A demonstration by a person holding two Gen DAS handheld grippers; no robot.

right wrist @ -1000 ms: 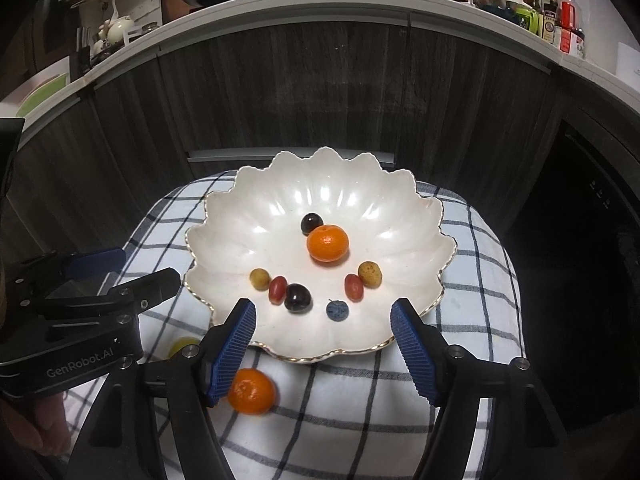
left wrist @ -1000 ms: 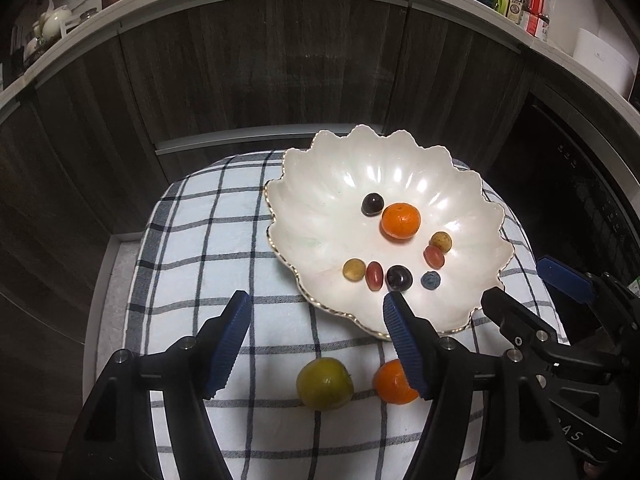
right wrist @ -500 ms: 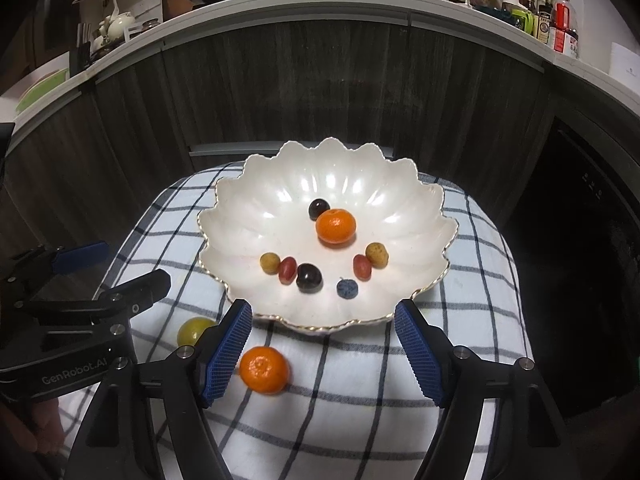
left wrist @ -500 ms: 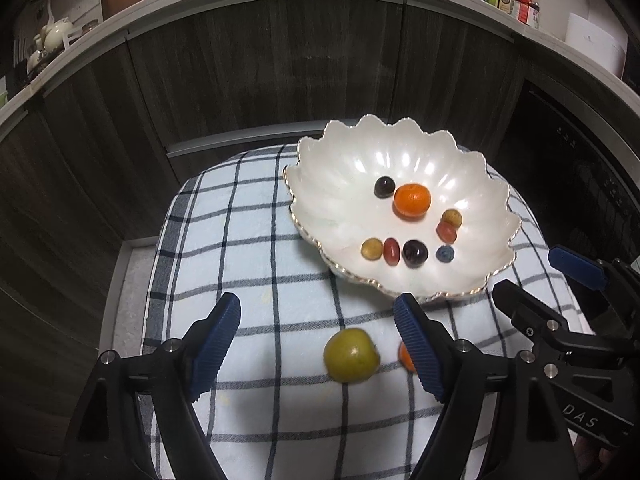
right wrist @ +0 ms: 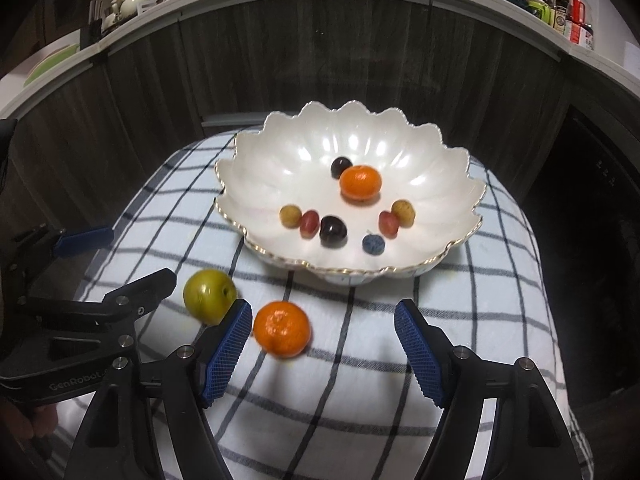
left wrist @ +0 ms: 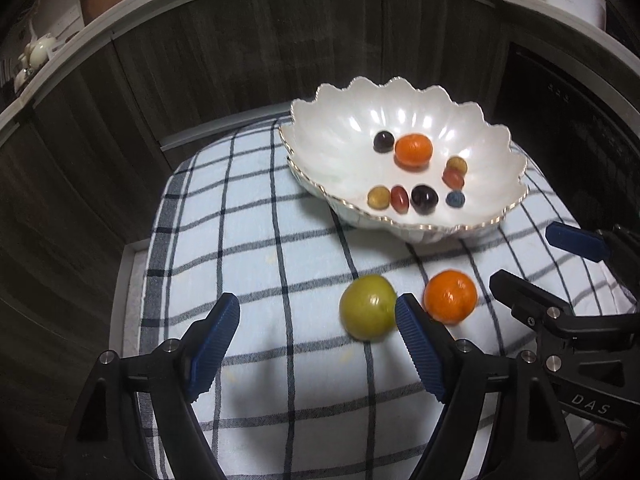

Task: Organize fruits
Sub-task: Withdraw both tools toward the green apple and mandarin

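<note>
Both tongs are standing spread, gripping nothing: left tongs (left wrist: 318,326) beside the green fruit (left wrist: 368,306), right tongs (right wrist: 322,326) around the loose orange (right wrist: 282,334), near the bench's front edge.

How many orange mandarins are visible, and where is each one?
2. One mandarin lies in the white bowl, beside a dark grape. The other mandarin lies on the checked cloth, next to the green fruit. None seems hidden.

A scalloped white bowl (right wrist: 440,168) holds a mandarin (right wrist: 360,182) and seven small fruits; just before it lie a green fruit (right wrist: 209,296) and an orange mandarin (right wrist: 282,329).
</note>
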